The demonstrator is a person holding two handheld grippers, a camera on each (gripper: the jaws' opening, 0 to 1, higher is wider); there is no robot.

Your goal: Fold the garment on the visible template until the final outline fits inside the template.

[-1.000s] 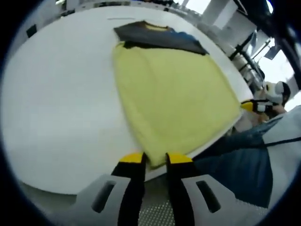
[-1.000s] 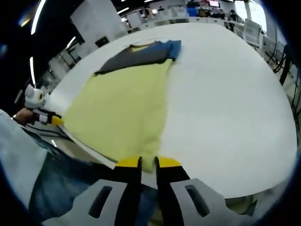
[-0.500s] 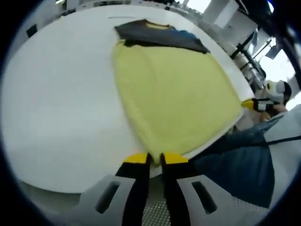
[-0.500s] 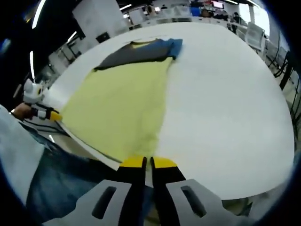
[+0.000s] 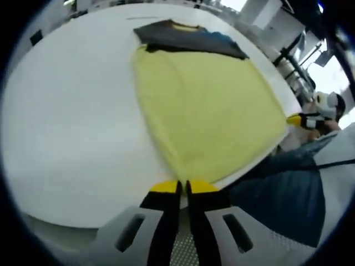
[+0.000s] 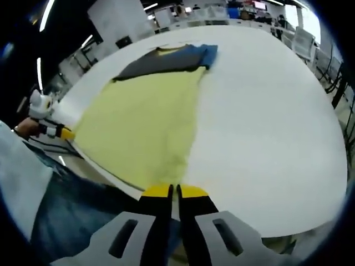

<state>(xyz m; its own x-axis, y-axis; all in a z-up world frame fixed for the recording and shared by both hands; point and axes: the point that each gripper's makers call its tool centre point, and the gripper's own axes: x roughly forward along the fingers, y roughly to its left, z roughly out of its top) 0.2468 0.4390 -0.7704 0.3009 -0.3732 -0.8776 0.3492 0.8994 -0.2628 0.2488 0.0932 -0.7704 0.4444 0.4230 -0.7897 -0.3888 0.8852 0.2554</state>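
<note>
1. In the left gripper view, one garment (image 5: 205, 105) is seen, yellow with a dark top, spread flat on one white table (image 5: 72, 122). The left gripper (image 5: 182, 187) is held low at the table's near edge, its jaws pressed together on the garment's near corner. A second gripper (image 5: 302, 119) is seen at the garment's far corner; its jaw state cannot be told here.

2. In the right gripper view, the same single garment (image 6: 144, 116) is seen on the table (image 6: 266, 127). The right gripper (image 6: 173, 192) is pinched shut on the hem corner at the table edge. The left gripper (image 6: 61, 133) is seen at the opposite corner, beside denim-clad legs (image 6: 72, 216).
</note>
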